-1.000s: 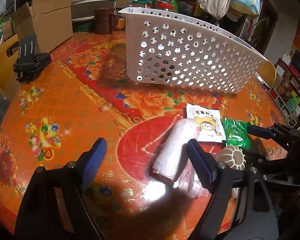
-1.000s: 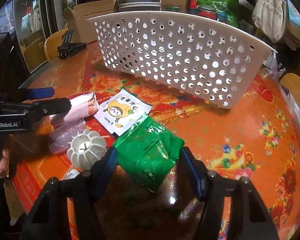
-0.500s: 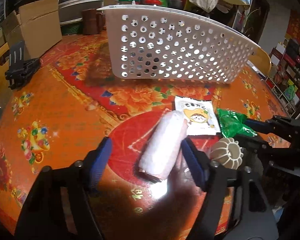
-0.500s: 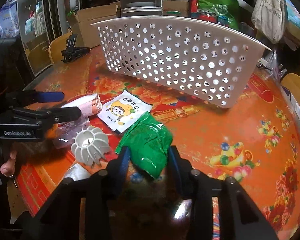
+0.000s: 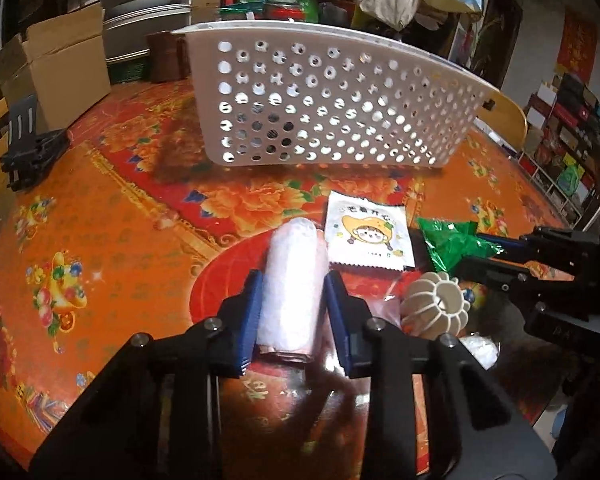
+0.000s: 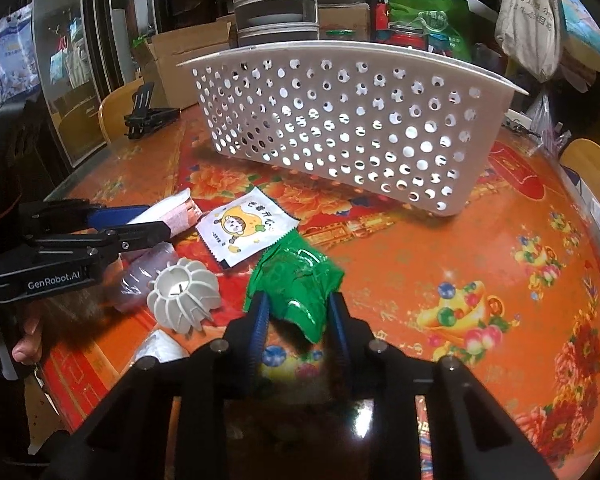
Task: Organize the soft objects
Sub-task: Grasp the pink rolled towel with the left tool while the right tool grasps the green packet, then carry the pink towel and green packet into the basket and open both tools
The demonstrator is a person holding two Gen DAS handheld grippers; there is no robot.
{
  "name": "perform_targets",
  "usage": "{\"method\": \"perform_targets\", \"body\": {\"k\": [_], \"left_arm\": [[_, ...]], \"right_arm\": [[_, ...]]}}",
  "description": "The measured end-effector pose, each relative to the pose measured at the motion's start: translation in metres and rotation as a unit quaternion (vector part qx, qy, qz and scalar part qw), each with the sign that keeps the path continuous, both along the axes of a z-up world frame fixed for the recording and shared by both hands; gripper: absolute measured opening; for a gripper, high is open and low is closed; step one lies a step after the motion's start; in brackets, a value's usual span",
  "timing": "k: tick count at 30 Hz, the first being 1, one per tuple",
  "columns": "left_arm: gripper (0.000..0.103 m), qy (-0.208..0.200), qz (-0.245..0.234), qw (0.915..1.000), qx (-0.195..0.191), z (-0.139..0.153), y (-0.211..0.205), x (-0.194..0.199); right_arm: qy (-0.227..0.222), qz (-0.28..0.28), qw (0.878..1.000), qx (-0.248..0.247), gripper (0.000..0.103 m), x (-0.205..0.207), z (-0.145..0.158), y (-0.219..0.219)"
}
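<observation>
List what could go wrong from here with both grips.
1. The green packet is crumpled between the right gripper jaws near one end; it may slip out when lifted.
2. The white roll in the left gripper lies close to the mango sachet, which could be dragged along.

Dim, warm light; glare on the glossy table (image 6: 364, 420), fisheye-warped edges.

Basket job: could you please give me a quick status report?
Left hand-held gripper shut on white roll. Right hand-held gripper shut on green packet. Basket ahead, path open.
</observation>
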State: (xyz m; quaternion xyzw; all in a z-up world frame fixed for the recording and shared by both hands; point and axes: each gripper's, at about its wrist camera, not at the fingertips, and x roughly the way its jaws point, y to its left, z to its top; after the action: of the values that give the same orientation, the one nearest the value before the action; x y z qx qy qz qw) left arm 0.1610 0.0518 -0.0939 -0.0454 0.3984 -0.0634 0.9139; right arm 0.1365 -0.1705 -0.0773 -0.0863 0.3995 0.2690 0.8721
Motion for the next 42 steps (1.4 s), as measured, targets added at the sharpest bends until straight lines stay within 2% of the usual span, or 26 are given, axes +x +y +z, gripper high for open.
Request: {"method": "perform_targets", "body": {"k": [12,26,33,42], "left_arm": [[0.029,-0.018,0.008,0.9996,-0.02,0.006,0.011,-0.008],[0.029,-0.041,0.012,0.999,-0.01,0.013,0.008,-0.019],[0.029,-0.06,0.018,0.998,-0.009,0.031,0.009,-0.03],[0.029,-0.092,0.022,0.9955,0.0,0.072,0.007,-0.042]], "right_arm": [[-0.017,-0.009,0.999,0.05,0.026,-0.004,0.01,-0.017],[-0.041,-0.035,0.995,0.08,0.026,-0.011,0.018,-0.03],[-0.061,-0.045,0.993,0.09,0.026,-0.02,0.032,-0.042],[-0.106,-0.052,0.989,0.089,0.026,-0.029,0.069,-0.056]]}}
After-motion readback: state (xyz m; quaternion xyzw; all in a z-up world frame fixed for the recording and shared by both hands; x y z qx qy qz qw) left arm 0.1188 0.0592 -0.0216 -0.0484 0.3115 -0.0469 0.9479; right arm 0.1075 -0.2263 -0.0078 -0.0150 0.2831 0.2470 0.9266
